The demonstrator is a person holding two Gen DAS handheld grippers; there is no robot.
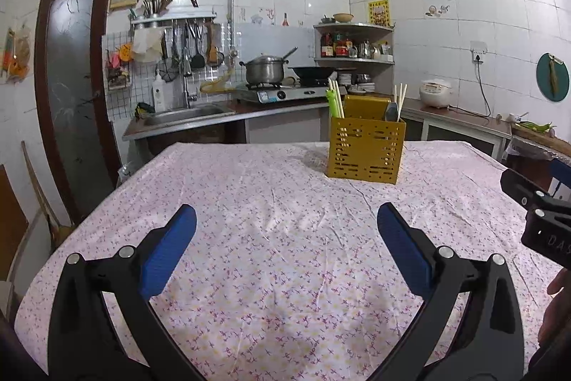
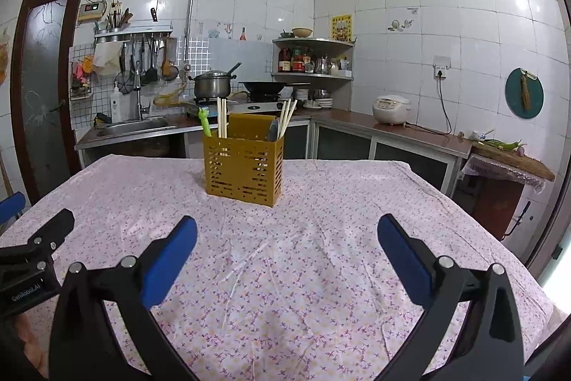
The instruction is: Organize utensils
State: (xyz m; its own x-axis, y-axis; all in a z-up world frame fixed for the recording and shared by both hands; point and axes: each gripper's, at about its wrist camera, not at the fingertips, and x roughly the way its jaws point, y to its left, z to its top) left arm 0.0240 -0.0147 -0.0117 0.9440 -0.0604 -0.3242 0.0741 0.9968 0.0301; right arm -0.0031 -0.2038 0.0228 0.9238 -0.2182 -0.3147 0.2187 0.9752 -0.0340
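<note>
Two hand-held grippers hover above a table (image 1: pixel 249 238) covered in a pink floral cloth. The left gripper (image 1: pixel 286 224) has its blue fingers spread wide, holding nothing. The right gripper (image 2: pixel 287 232) is likewise spread wide and holds nothing. A yellow slotted caddy (image 2: pixel 243 166) stands upright on the cloth, at 1 o'clock from the left gripper and 11 o'clock from the right. Pale chopsticks (image 2: pixel 222 118), a green utensil (image 2: pixel 205 124) and a grey spoon (image 2: pixel 273 130) stick up from it.
</note>
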